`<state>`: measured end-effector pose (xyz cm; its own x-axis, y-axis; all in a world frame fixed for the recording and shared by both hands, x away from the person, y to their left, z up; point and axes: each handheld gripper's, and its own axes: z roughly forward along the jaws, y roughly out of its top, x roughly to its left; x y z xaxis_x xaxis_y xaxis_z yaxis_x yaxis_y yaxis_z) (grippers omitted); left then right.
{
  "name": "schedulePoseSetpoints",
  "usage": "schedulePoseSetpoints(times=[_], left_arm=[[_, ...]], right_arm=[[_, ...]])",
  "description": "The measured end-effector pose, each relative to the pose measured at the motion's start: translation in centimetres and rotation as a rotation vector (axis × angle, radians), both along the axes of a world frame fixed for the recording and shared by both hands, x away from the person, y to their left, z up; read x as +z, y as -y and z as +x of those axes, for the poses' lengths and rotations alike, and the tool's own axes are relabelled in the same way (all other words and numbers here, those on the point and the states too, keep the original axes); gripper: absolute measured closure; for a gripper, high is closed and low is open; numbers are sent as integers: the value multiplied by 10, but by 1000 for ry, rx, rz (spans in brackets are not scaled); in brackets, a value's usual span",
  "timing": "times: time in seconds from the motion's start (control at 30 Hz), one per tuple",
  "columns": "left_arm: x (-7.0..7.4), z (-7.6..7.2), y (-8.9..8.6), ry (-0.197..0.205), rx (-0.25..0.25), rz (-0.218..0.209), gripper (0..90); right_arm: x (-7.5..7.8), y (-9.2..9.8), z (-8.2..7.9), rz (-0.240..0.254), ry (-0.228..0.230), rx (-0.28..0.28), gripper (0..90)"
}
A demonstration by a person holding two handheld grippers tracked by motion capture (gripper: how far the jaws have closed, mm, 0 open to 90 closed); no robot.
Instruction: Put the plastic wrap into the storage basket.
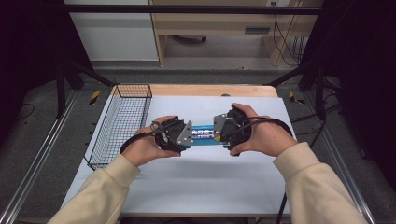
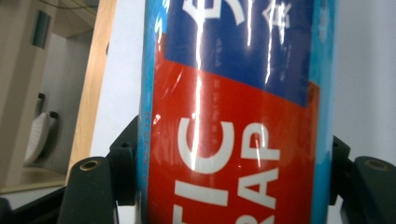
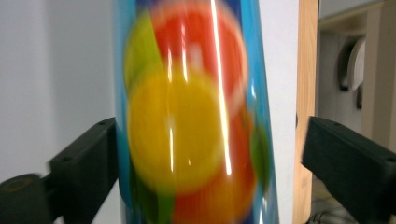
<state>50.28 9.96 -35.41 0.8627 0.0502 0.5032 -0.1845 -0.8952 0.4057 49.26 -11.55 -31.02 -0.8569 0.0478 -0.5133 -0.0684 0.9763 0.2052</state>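
While both hands close in from either side, a long blue cardboard box of plastic wrap lies crosswise at the middle of the pale blue table mat, seen from the high view with the left gripper at one end and the right gripper at the other. A black wire basket stands just beyond the left hand, near the mat's left edge (nothing can be made out inside it from here).

From the left gripper view, the box's red-and-blue printed face runs up between the two black jaws, which press against both its sides: this gripper is clamped on the box.

From the right gripper view, the other end of the box, printed with blurred yellow and orange fruit, sits between the jaws. The left jaw touches it, while the right jaw stands clear with a visible gap, so this gripper has not closed on it.

By the look of it, the step in hand is a two-ended grasp ahead of a lift. The next move calls for the right jaws to close squarely, then both hands rising level, probably toward the basket.
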Motion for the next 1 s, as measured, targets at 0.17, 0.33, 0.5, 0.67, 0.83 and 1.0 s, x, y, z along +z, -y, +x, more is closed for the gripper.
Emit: schedulePoseSetpoints(times=[0.17,0.33,0.5,0.67,0.83,1.0], left_arm=[[-2,-1,-9,-8,18,-9,311],[-2,-2,-18,-4,38,-7,311],[1,-5,-27,-6,57,-19,311],[6,-11,-36,-10,88,-53,311],[11,-13,-43,-20,108,-97,312],[15,-12,-47,-28,120,-128,312]], right_arm=[[0,26,-5,18,13,-28,72],[3,56,-12,72,27,-96,53],[-6,84,-17,150,51,-170,56],[-32,100,-19,285,55,-331,84],[-67,101,-16,512,65,-467,96],[-89,98,-8,614,57,-564,88]])
